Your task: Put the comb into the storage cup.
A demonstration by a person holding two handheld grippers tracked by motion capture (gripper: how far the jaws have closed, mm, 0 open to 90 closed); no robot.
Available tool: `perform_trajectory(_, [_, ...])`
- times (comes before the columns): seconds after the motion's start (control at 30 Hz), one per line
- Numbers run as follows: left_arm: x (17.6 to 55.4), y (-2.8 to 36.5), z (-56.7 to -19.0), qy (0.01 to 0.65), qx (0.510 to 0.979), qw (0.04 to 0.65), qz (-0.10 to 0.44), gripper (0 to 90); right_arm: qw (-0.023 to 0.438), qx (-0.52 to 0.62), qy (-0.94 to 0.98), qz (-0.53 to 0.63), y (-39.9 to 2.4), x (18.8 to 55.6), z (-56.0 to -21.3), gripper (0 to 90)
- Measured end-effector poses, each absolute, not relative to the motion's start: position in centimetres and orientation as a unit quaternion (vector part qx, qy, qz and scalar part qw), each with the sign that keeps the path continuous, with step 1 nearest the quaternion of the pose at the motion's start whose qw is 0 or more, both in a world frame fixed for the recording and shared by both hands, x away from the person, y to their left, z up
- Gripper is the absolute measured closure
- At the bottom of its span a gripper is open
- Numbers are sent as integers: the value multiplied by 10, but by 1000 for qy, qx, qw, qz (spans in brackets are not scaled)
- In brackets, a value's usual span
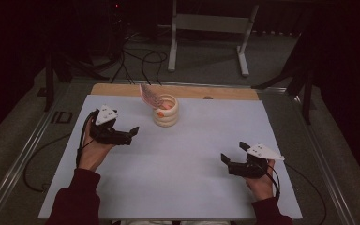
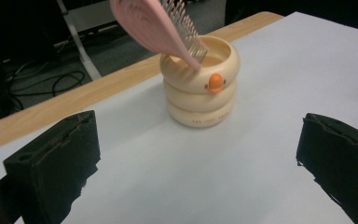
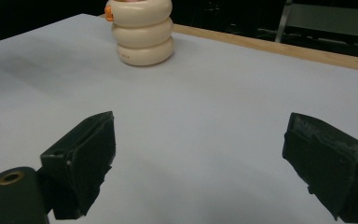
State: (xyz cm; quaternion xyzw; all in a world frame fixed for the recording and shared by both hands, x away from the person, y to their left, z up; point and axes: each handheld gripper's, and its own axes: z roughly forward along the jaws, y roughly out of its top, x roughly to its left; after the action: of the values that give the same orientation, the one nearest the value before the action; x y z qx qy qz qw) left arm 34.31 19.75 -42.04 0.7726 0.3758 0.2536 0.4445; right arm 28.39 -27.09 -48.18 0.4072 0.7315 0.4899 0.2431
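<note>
Toward the table's far edge | cream ringed cup [image 1: 165, 114] is standing upright on the white sheet [image 1: 178, 159], pink hairbrush [image 1: 148, 95] leaning inside it, bristles up | left gripper [image 1: 130, 132] is hovering near the cup, jaws spread, gripping nothing | right gripper [image 1: 233, 152] is resting well apart, jaws spread, likewise unladen

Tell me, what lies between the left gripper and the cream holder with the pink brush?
Nothing: in the left gripper view, bare white table stretches from the left gripper to the holder with its brush.
</note>
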Motion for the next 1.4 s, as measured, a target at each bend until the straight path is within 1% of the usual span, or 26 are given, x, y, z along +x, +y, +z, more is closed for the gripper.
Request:
perform_trajectory(0.37, [314, 224, -448, 382, 760, 457, 261, 1, 245, 407, 728, 494, -273, 283, -480, 96])
perform_trajectory(0.5, [296, 238, -460, 388, 743, 479, 263, 1, 247, 406, 725, 498, -274, 282, -480, 95])
perform_trajectory(0.7, [281, 250, -471, 396, 725, 493, 272, 1, 252, 396, 723, 507, -274, 278, -478, 95])
perform_trajectory(0.83, [274, 256, -474, 401, 716, 503, 273, 1, 256, 391, 720, 513, -276, 275, -477, 95])
perform_trajectory(1.03, [268, 258, -476, 397, 715, 502, 280, 1, 262, 388, 714, 521, -281, 271, -477, 95])
perform_trajectory(1.4, [258, 267, -470, 403, 700, 512, 291, 1, 271, 388, 705, 528, -291, 261, -481, 95])
